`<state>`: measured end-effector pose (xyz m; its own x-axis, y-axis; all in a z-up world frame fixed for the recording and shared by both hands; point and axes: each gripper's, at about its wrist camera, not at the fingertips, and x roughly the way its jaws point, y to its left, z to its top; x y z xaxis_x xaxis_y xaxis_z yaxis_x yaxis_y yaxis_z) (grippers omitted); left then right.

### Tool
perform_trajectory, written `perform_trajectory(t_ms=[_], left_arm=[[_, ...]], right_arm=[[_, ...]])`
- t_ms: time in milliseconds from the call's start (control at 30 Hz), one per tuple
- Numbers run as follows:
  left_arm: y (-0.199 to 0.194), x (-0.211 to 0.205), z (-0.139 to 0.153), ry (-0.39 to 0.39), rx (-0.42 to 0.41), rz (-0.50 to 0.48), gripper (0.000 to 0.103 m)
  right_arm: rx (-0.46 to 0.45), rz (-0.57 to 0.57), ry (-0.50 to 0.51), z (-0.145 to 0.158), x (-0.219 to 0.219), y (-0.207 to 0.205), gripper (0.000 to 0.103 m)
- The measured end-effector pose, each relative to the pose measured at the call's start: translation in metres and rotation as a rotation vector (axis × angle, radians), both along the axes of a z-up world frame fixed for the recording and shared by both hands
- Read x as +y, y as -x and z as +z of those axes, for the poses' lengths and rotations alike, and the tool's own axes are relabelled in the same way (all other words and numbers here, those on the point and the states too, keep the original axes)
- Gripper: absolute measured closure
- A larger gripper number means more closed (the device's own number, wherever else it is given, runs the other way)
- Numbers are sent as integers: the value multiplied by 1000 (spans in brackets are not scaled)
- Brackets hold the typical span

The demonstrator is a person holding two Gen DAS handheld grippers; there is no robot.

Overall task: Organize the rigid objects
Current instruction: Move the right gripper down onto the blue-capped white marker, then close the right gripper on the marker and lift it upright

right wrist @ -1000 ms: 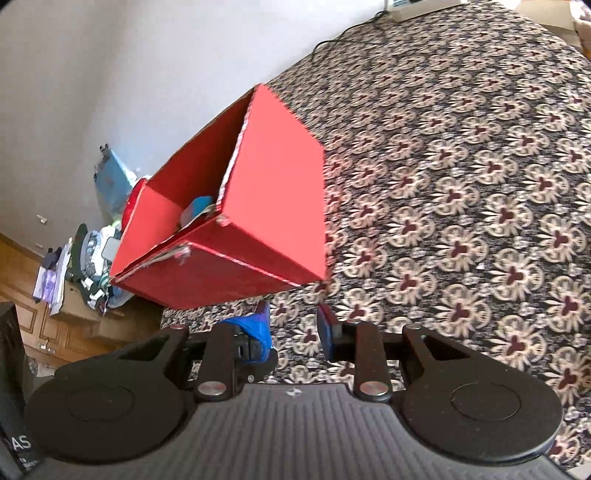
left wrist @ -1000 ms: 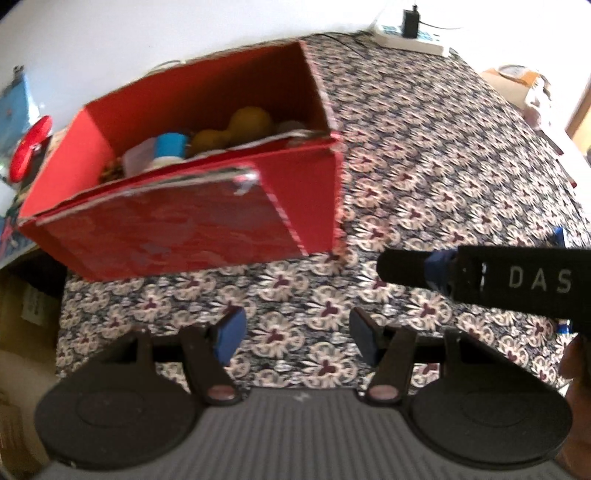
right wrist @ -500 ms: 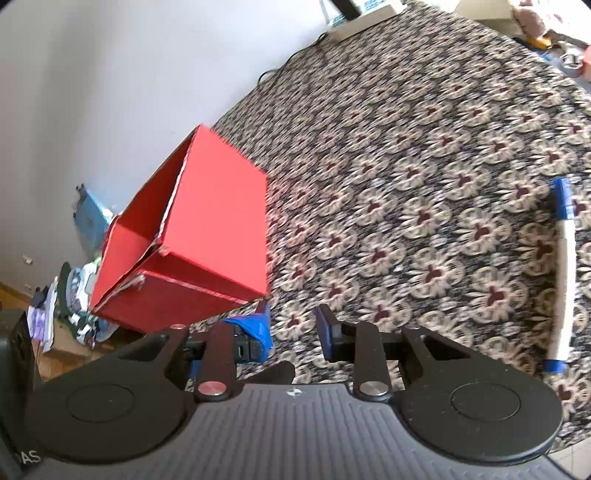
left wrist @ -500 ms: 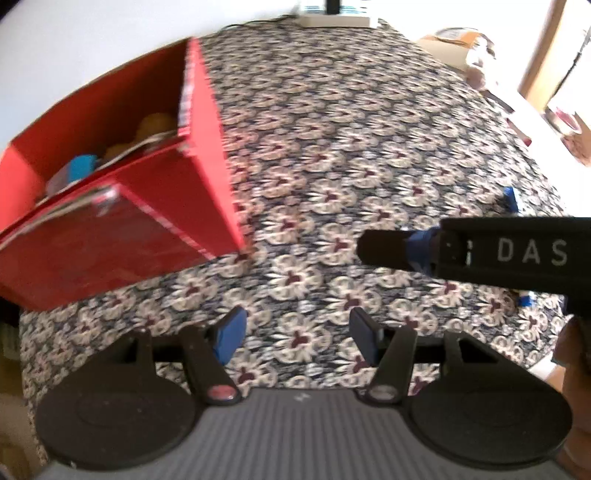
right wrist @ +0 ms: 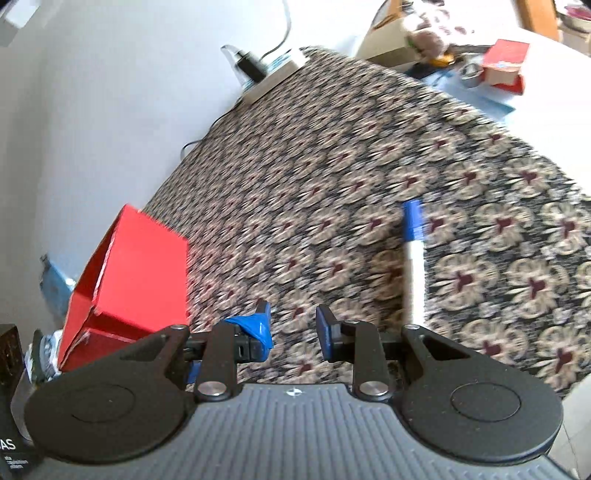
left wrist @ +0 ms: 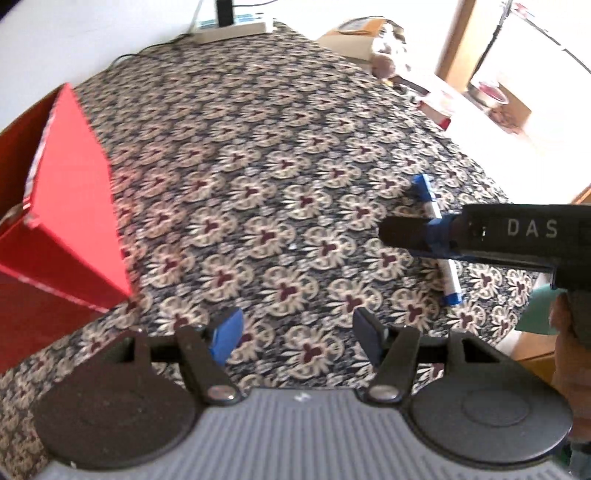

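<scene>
A white marker with blue caps (left wrist: 439, 240) lies on the patterned tablecloth at the right; it also shows in the right wrist view (right wrist: 413, 266), just ahead and right of my right gripper. A red box (left wrist: 66, 206) stands at the left of the table, also in the right wrist view (right wrist: 129, 280). My left gripper (left wrist: 295, 332) is open and empty above the cloth. My right gripper (right wrist: 293, 326) is open and empty; its black body (left wrist: 480, 232) crosses over the marker in the left wrist view.
A white power strip (left wrist: 232, 29) with a plug and cable lies at the table's far edge, also in the right wrist view (right wrist: 269, 74). Cluttered boxes and items (right wrist: 502, 66) stand beyond the table's right side. The patterned table (left wrist: 277, 147) fills the middle.
Both grippers have swung right, away from the red box. The box has slid to the left edge of both views and the marker has come into view near my right gripper.
</scene>
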<state>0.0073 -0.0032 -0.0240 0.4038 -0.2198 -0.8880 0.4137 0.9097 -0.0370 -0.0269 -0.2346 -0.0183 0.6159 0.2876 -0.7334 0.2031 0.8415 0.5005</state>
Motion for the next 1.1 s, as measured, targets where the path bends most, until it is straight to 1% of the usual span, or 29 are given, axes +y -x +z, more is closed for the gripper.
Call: perform_trajectory(t_ms=[167, 300, 533, 700, 833, 1100], left_arm=[[-4, -15, -3, 46, 19, -61, 36], [-5, -33, -3, 74, 15, -122, 35], [-11, -59, -12, 108, 54, -188, 35], [-18, -71, -19, 133, 86, -208, 35], [-23, -76, -24, 149, 103, -212, 35], [-36, -75, -30, 197, 121, -193, 35]], right_arm=[[-2, -54, 26, 0, -22, 4, 94], [3, -81, 77, -4, -33, 0, 94], [27, -85, 143, -16, -44, -5, 94], [42, -65, 151, -26, -50, -10, 94], [31, -56, 141, -29, -54, -17, 95], [8, 10, 123, -33, -47, -28, 97]])
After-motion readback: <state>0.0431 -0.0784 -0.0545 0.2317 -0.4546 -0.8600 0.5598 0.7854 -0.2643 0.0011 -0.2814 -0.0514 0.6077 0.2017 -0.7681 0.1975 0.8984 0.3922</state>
